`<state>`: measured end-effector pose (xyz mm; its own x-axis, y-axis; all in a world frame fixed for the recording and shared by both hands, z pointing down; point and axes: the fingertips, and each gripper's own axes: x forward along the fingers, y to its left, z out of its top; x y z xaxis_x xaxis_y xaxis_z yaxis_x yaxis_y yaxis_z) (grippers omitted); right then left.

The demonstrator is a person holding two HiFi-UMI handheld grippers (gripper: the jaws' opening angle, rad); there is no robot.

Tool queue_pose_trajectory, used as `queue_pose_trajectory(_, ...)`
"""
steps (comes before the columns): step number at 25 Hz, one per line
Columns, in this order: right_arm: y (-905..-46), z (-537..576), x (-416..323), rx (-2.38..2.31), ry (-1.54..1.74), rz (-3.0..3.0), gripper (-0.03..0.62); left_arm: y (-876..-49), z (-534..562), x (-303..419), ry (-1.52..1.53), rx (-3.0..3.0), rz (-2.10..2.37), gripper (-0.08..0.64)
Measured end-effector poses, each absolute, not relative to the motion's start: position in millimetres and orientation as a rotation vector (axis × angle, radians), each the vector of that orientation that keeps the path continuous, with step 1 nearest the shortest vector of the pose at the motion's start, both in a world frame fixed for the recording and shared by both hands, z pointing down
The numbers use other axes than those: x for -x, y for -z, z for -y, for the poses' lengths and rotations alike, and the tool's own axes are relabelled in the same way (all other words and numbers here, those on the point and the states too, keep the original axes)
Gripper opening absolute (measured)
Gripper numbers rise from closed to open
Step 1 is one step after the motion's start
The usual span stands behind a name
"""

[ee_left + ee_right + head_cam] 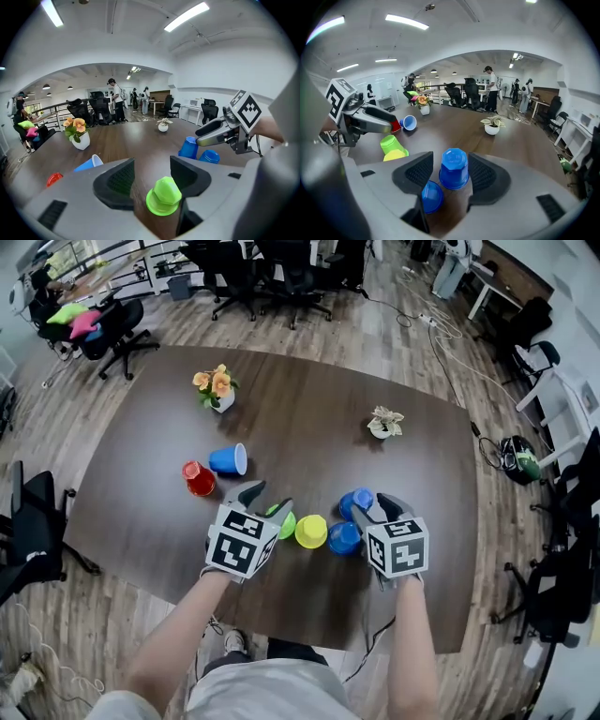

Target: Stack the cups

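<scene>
The green cup stands mouth-down on the dark surface, between the jaws of the left gripper. Those jaws are apart: the cup sits close to one pad with a clear gap on the other side, so nothing is gripped yet. A yellow cup stands just beside it. The right gripper likewise straddles an upturned blue cup with its jaws open, and a second blue cup is close by. Farther off, a red cup and a third blue cup lie on their sides. This looks like the pick-up step. It would go best by centring each cup between the pads, closing squarely on its wall, then lifting straight up so the neighbours stay put.
</scene>
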<state>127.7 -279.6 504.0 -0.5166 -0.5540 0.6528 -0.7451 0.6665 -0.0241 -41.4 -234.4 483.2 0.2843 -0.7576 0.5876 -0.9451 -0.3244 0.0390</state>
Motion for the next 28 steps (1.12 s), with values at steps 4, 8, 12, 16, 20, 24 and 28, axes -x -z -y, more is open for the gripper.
queue_pose_trajectory(4,-517.2,288.1,-123.0,-0.953,-0.41,2.233,0.218,-485.7,238.5,48.9,-0.671,-2.155,1.553,0.238)
queue_pose_trajectory(8,-527.3,294.2,-126.4,-0.937,-0.406,2.205,0.218,-487.1,240.1,52.1,-0.676,-2.133,1.572,0.238)
queue_pose_trajectory(12,-528.9,297.3,-122.6,-0.931,-0.413,2.212,0.218,-485.3,239.0,59.4,-0.677,-2.121,1.586,0.238)
queue_pose_trajectory(16,-519.5,298.3,-118.7,-0.939,-0.408,2.223,0.216,-481.0,236.9,65.3,-0.671,-2.117,1.593,0.236)
queue_pose_trajectory(20,-504.7,294.0,-117.5,-0.967,-0.387,2.217,0.216,-477.6,233.4,65.4,-0.667,-2.14,1.567,0.235)
queue_pose_trajectory(24,-486.0,286.1,-116.2,-1.015,-0.37,2.21,0.216,-473.6,229.4,67.8,-0.667,-2.179,1.524,0.235)
queue_pose_trajectory(28,-466.5,277.4,-118.5,-1.072,-0.346,2.2,0.216,-473.1,227.7,67.5,-0.661,-2.226,1.475,0.235)
